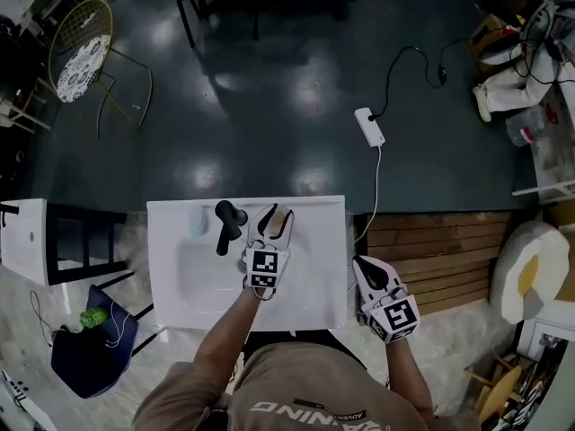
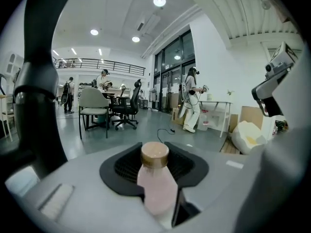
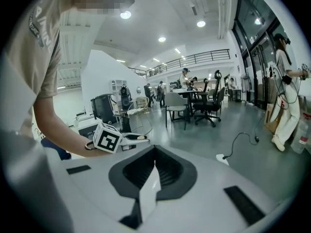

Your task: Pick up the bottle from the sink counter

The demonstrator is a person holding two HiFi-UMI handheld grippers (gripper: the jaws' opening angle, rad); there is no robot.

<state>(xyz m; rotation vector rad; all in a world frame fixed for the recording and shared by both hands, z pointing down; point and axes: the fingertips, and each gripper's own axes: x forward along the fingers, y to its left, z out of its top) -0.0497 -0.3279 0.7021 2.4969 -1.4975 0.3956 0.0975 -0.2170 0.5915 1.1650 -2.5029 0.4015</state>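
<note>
- Left gripper [image 1: 274, 215]: held over the far part of the white sink counter [image 1: 314, 285], just right of the black faucet [image 1: 226, 223]. The person's left forearm reaches across the counter to it.
- Left gripper fingers: clamped on the bottle [image 2: 156, 188]. In the left gripper view the bottle's body fills the gap between the jaws, and both inner faces lie against its sides.
- Bottle: pale pink body with a tan cap [image 2: 154, 154]. The cap end points away from the gripper camera and projects beyond the jaw tips. The views do not show whether its base rests on the counter.
- Right gripper [image 1: 364, 266]: held off the right edge of the counter, well apart from the bottle, above the pale floor beside the wooden boards [image 1: 440, 259].
- Right gripper fingers: together, with nothing between them. The right gripper view shows the two jaws meeting along the centre line.
- Surroundings: a white power strip [image 1: 369, 127] with a black cable lies on the dark floor beyond the counter.
</note>
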